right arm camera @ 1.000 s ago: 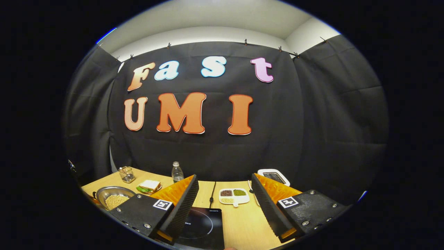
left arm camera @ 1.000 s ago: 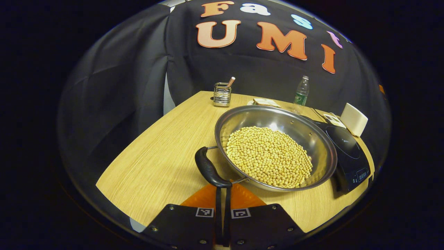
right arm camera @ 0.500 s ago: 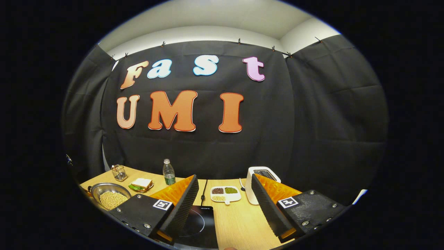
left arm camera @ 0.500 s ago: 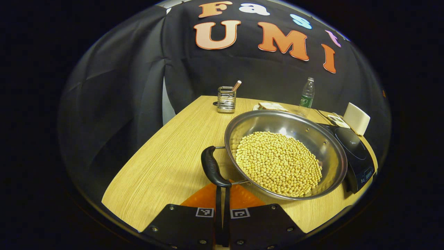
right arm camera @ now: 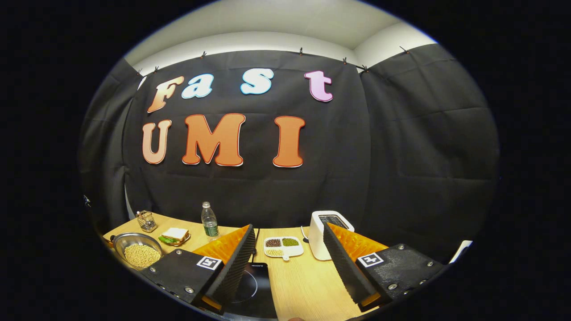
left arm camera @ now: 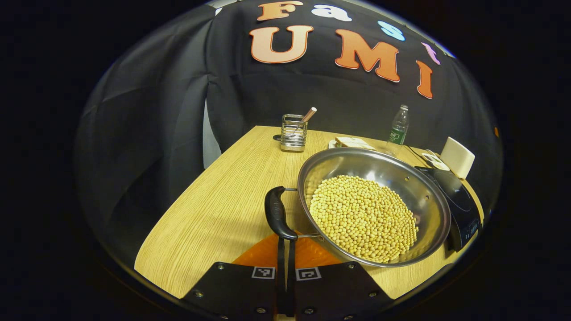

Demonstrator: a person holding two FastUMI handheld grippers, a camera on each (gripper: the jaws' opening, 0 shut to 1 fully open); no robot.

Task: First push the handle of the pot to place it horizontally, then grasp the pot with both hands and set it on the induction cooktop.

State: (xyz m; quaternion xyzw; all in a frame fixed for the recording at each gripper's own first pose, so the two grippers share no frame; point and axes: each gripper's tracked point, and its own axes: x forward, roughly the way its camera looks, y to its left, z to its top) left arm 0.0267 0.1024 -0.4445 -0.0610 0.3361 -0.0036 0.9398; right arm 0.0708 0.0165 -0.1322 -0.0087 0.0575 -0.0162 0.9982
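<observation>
The left gripper (left arm camera: 286, 243), jaws pressed together, touched the pot (left arm camera: 374, 206) handle (left arm camera: 277, 213); the right gripper (right arm camera: 289, 254) hung with jaws spread.

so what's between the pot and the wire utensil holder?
Bare wooden tabletop: in the left gripper view nothing lies between the pot and the wire utensil holder.

The induction cooktop (right arm camera: 250, 290) was partly hidden behind a finger of the right gripper (right arm camera: 290, 263). The pot (left arm camera: 374, 205) covered the cooktop's near edge in the left gripper view
</observation>
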